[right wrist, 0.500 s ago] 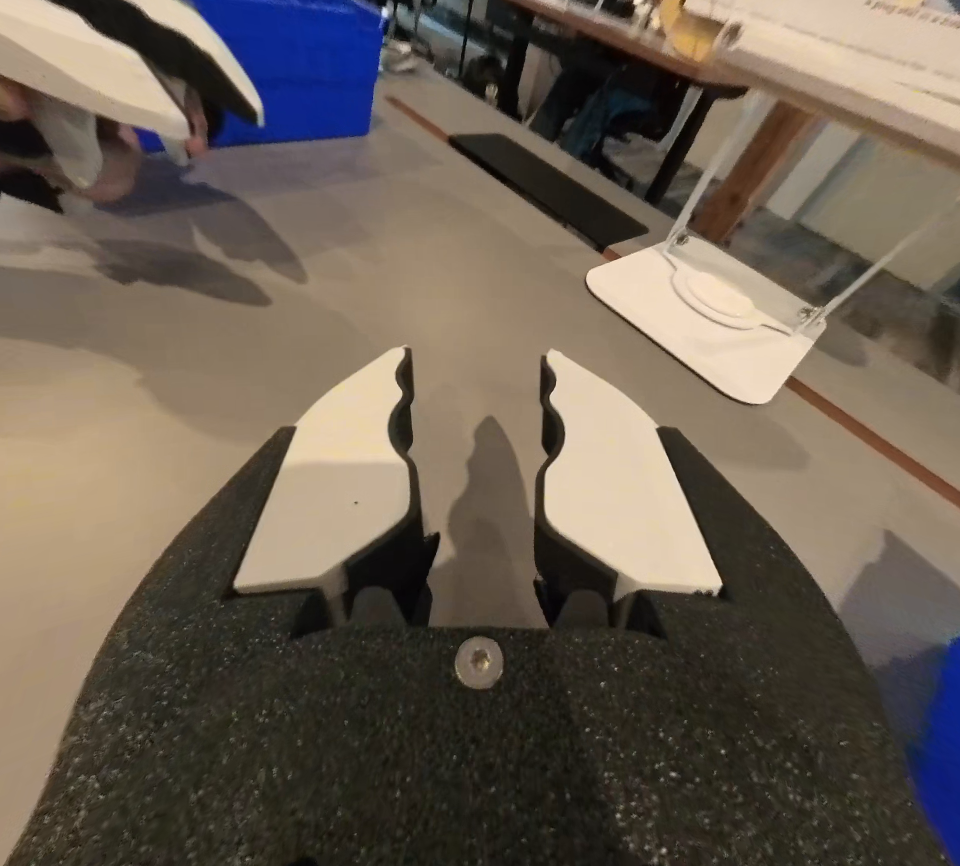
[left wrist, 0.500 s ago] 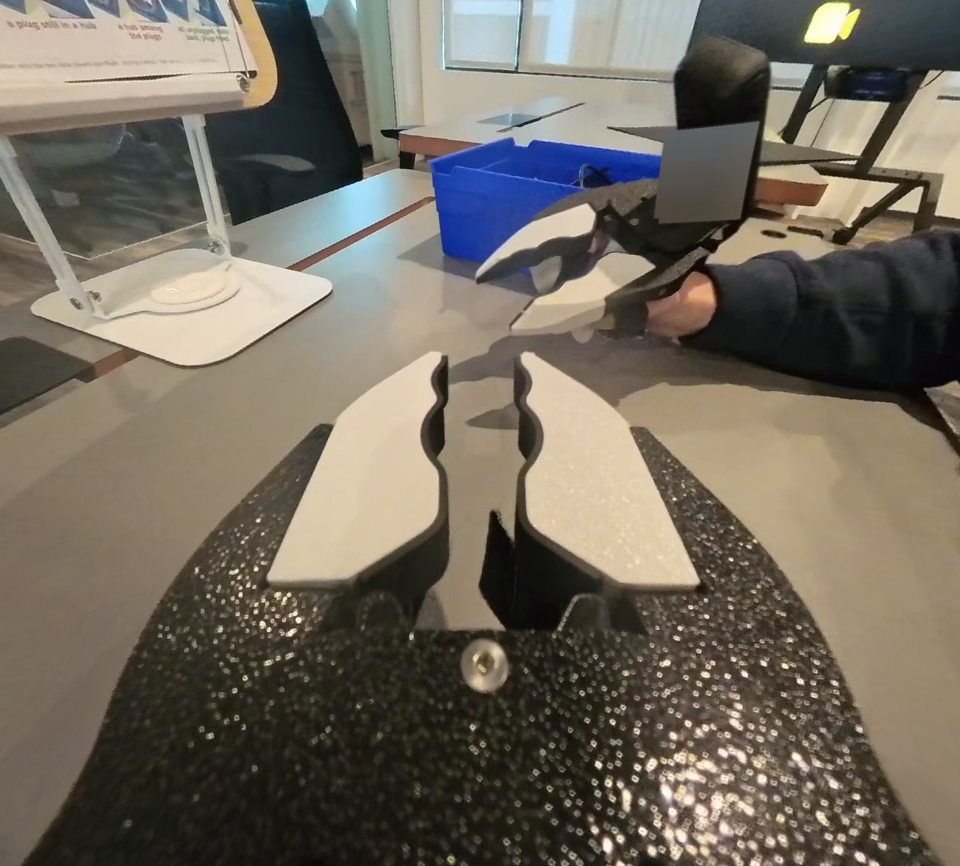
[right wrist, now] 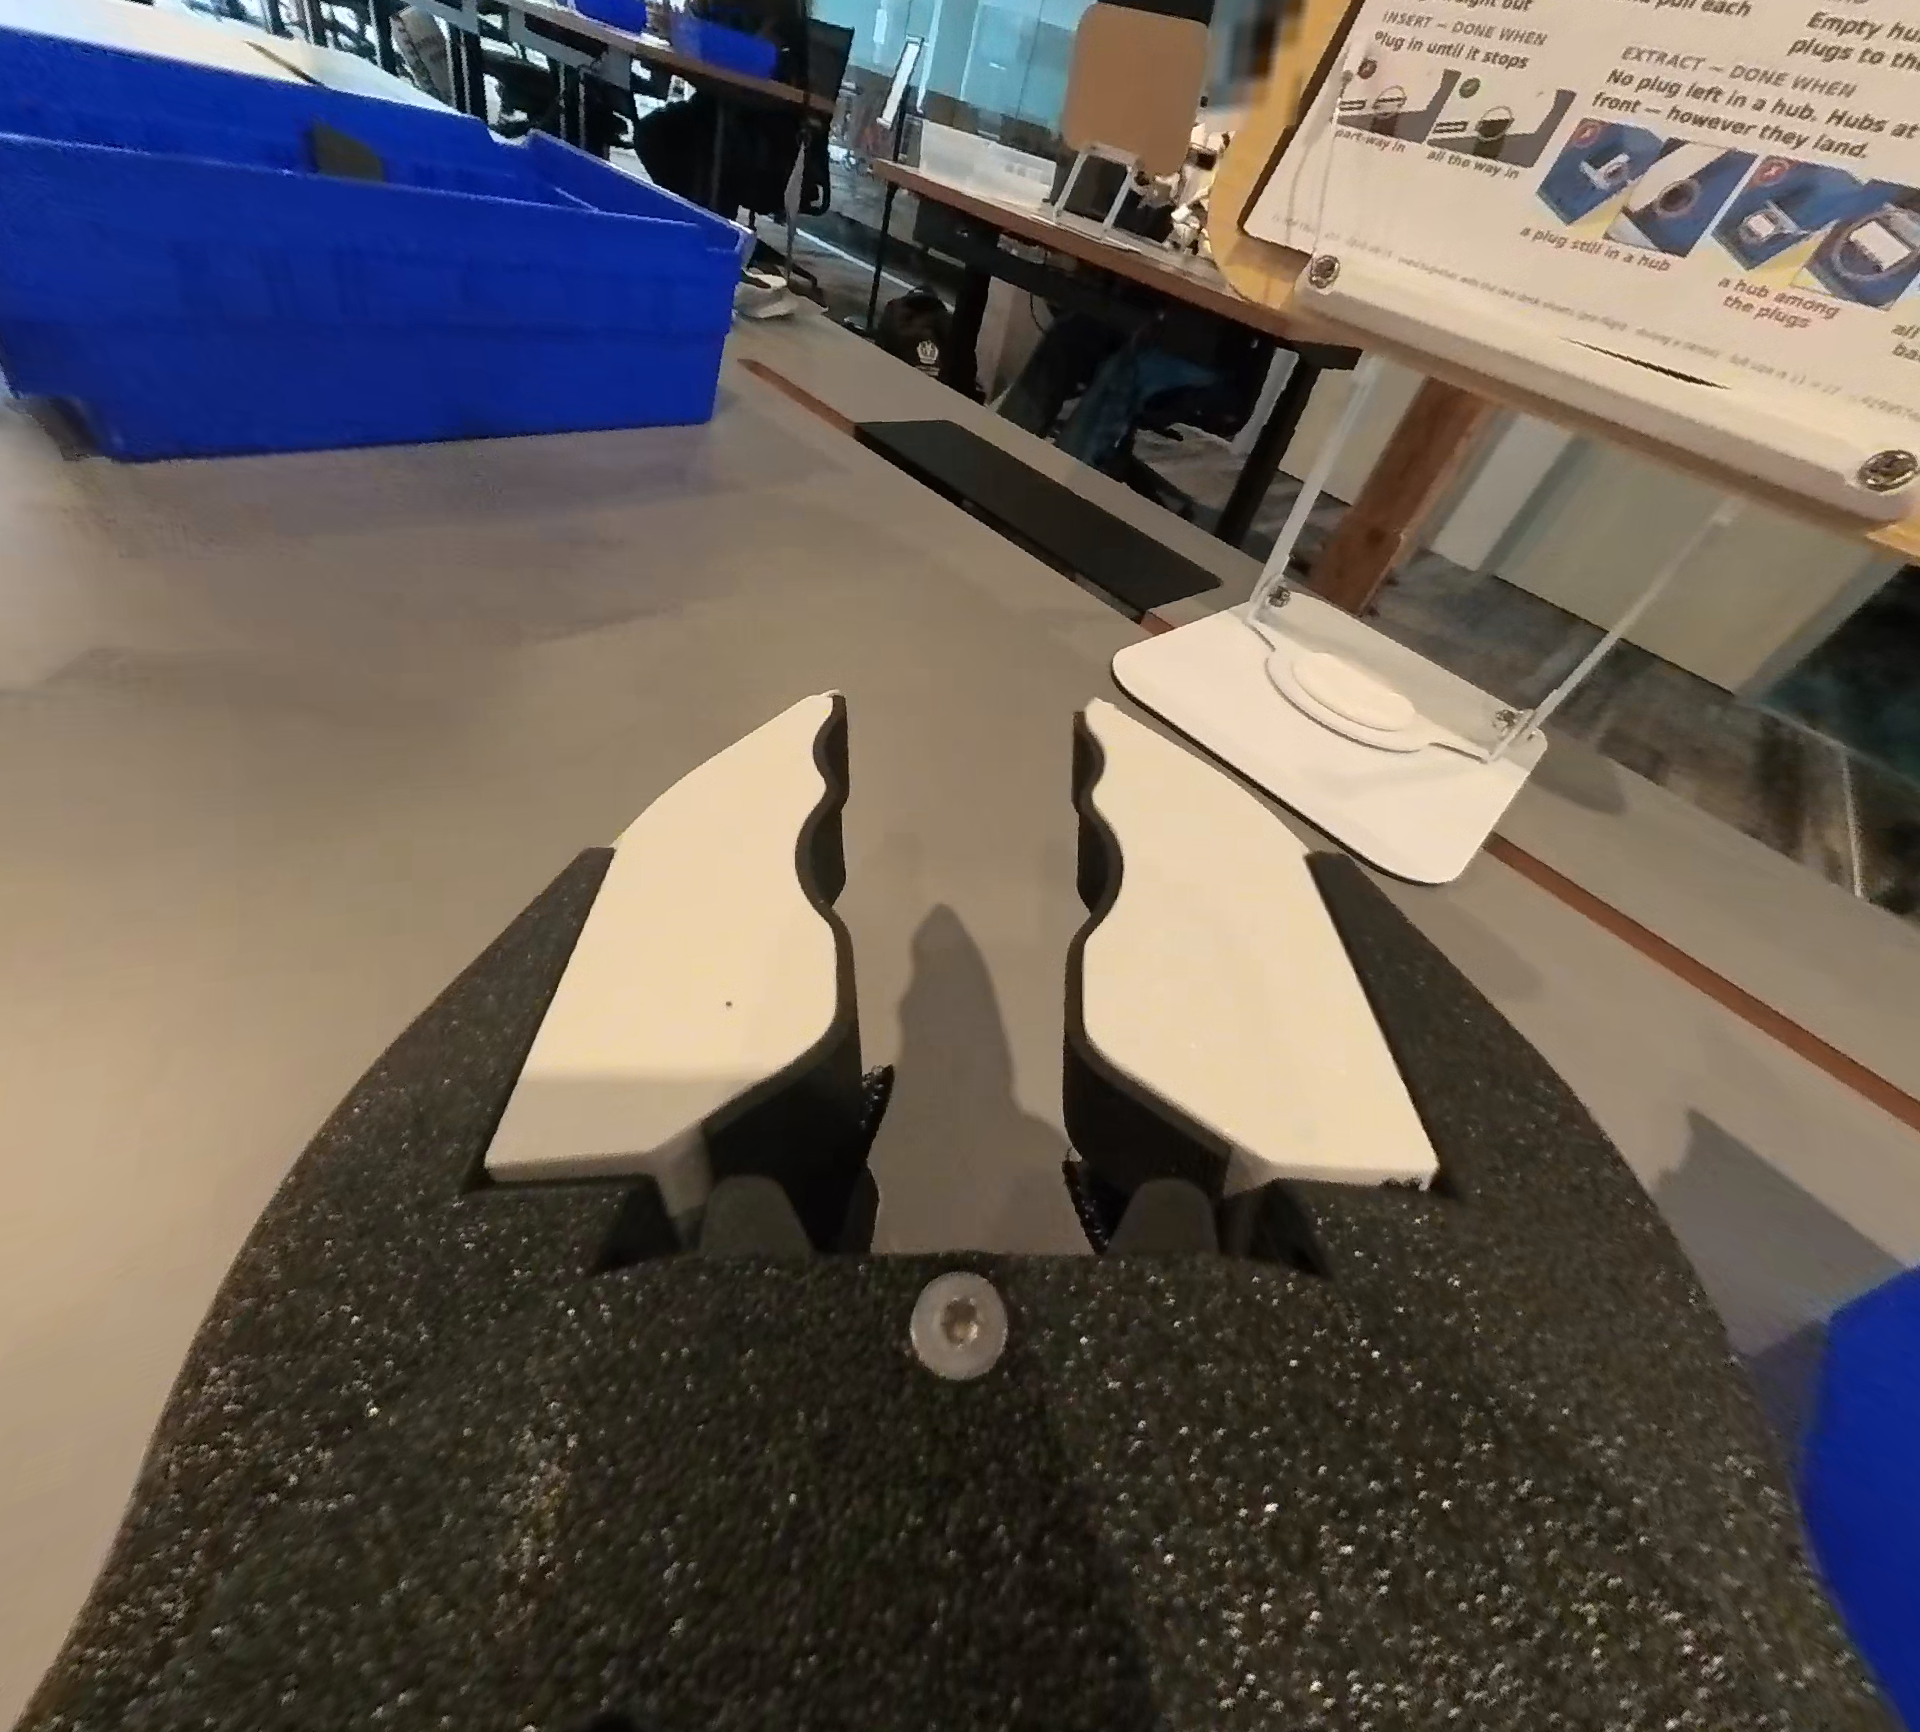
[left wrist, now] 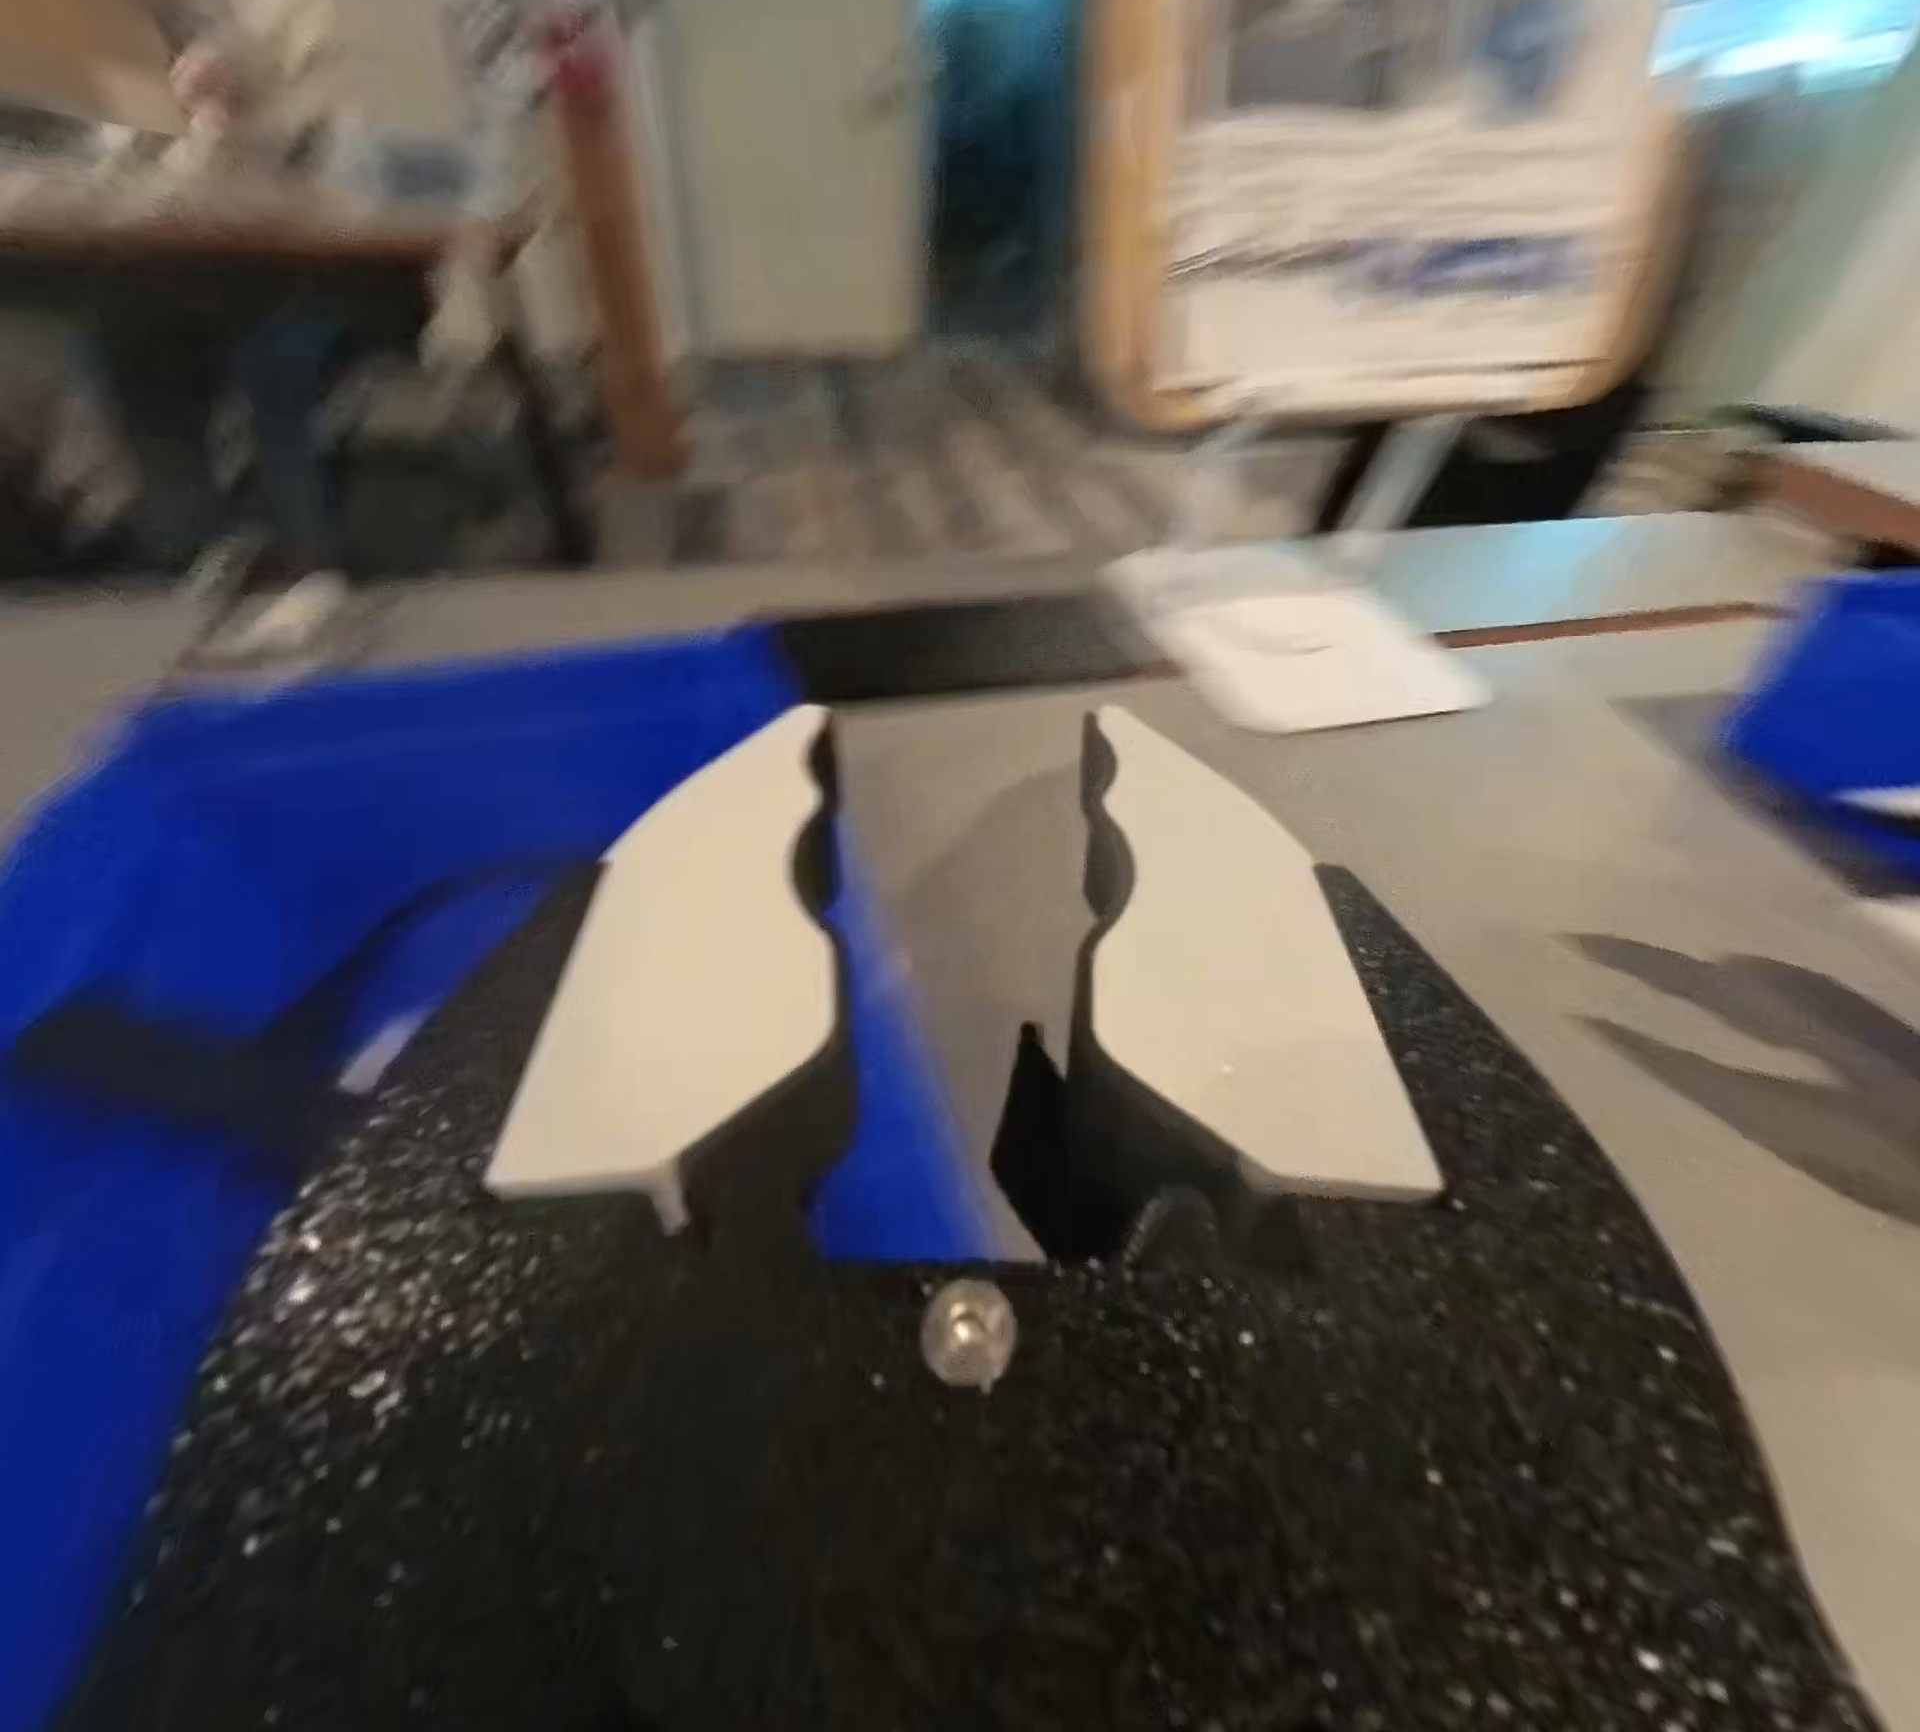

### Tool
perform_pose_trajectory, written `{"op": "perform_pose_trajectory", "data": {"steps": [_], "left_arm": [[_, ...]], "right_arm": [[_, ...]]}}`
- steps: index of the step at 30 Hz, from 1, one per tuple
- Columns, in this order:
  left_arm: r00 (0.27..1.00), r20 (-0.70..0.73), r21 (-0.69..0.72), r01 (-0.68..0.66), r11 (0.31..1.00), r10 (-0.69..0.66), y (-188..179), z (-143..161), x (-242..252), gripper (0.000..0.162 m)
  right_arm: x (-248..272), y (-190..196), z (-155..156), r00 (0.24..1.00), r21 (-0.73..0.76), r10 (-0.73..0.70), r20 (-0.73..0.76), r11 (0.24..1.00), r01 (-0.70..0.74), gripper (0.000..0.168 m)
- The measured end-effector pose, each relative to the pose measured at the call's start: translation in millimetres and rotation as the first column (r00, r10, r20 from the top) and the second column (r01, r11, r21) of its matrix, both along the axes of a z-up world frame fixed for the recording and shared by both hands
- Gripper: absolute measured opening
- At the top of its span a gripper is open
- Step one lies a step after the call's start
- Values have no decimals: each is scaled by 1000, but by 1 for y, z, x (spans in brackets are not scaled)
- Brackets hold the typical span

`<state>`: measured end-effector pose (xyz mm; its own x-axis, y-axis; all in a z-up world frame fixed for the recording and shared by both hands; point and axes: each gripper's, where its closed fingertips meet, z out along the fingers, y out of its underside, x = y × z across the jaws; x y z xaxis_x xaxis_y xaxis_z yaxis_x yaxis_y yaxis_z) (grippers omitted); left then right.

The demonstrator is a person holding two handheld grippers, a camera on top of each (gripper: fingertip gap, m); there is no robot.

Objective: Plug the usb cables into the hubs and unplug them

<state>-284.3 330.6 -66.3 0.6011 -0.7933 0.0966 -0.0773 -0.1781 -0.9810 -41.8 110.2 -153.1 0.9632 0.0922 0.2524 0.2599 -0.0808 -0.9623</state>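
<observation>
No USB cable or hub shows in either view. My left gripper (left wrist: 956,726) is open and empty; its view is blurred by motion. It hovers over the near edge of a blue bin (left wrist: 416,799) at the left. My right gripper (right wrist: 956,716) is open and empty above the grey table (right wrist: 416,643). A blue bin (right wrist: 343,300) with inner dividers stands at the far left in the right wrist view; its contents are hidden.
An instruction board (right wrist: 1610,124) on a clear stand with a white base (right wrist: 1340,747) stands at the right. It also shows blurred in the left wrist view (left wrist: 1382,155). A second blue bin (left wrist: 1829,747) is at the right edge. A black strip (right wrist: 1039,508) lies along the table's far edge. Spacing between my two grippers at the tips: around 35 cm.
My left gripper has swung sharply to the left, now over a blue bin, and its fingers stand wider apart. My right gripper has moved slightly; the other gripper has left its view.
</observation>
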Motion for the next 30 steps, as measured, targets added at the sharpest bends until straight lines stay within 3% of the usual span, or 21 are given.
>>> {"op": "perform_pose_trajectory", "data": {"steps": [4,8,15,19,20,21,25,30], "left_arm": [[987,-74,-314,-159,936,143,61,-55,-45,67],[965,-184,-506,-255,824,186,85,-105,-64,90],[896,-375,-549,-421,722,237,111,-151,-76,92],[860,-427,-514,-484,708,278,130,-171,-82,74],[857,-433,-508,-488,710,279,132,-173,-82,60],[854,-435,-495,-491,717,284,134,-173,-84,42],[883,-359,-438,-445,781,301,136,-146,-80,12],[913,-262,-212,-370,904,312,131,-53,-67,11]], "right_arm": [[-2,1,1,1000,9,12,1,1000,-12,39],[-5,0,2,1000,18,23,16,1000,-24,37],[-9,-1,6,999,37,40,29,998,-41,34],[-12,-3,9,998,51,49,50,997,-51,33],[-12,-3,9,997,54,47,59,997,-50,33],[-12,-4,10,997,55,46,68,997,-50,33],[-14,-4,9,995,55,45,92,997,-50,31],[-13,-4,10,995,59,38,87,997,-43,30]]}}
